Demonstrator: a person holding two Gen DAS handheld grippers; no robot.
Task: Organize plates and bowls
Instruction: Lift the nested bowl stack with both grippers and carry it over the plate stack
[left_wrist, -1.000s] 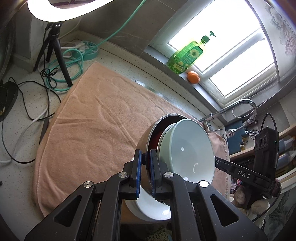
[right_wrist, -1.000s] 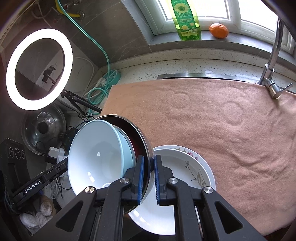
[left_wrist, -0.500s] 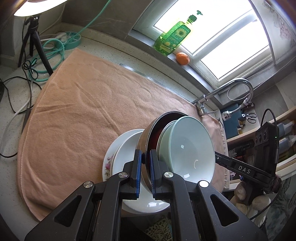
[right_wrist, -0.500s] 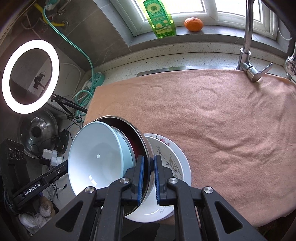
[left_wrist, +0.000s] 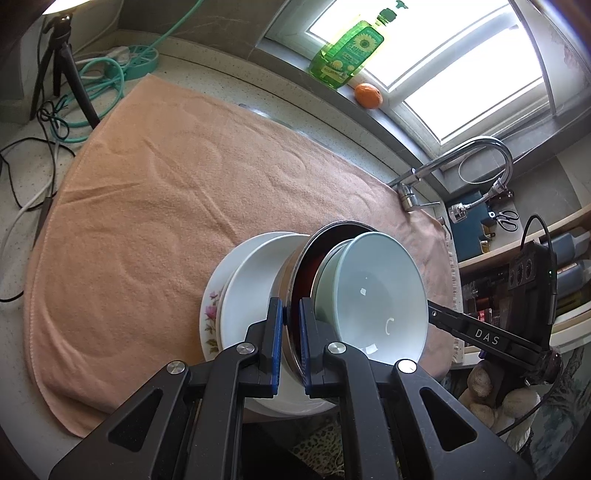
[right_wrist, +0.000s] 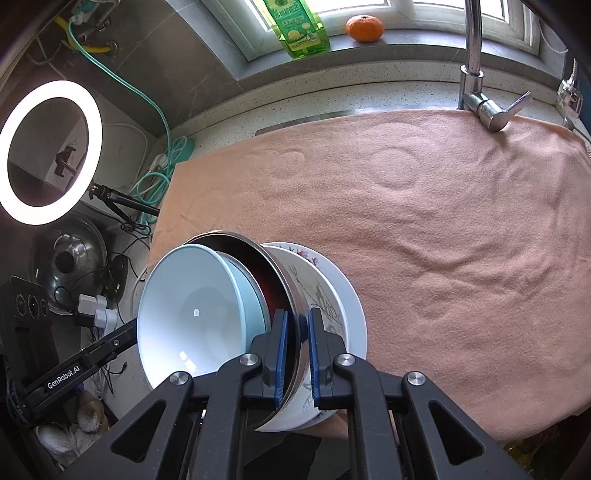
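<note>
Above the plates, both tools keep gripping the steel bowl, now lower.

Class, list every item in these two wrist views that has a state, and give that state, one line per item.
left hand-held gripper: shut on the metal bowl's rim
right hand-held gripper: shut on the same rim
metal bowl: tilted, held over the plates
pale blue bowl: nested in the metal bowl
stacked plates: lying on the towel
towel: spread flat
ring light: on
faucet: no water running
</note>
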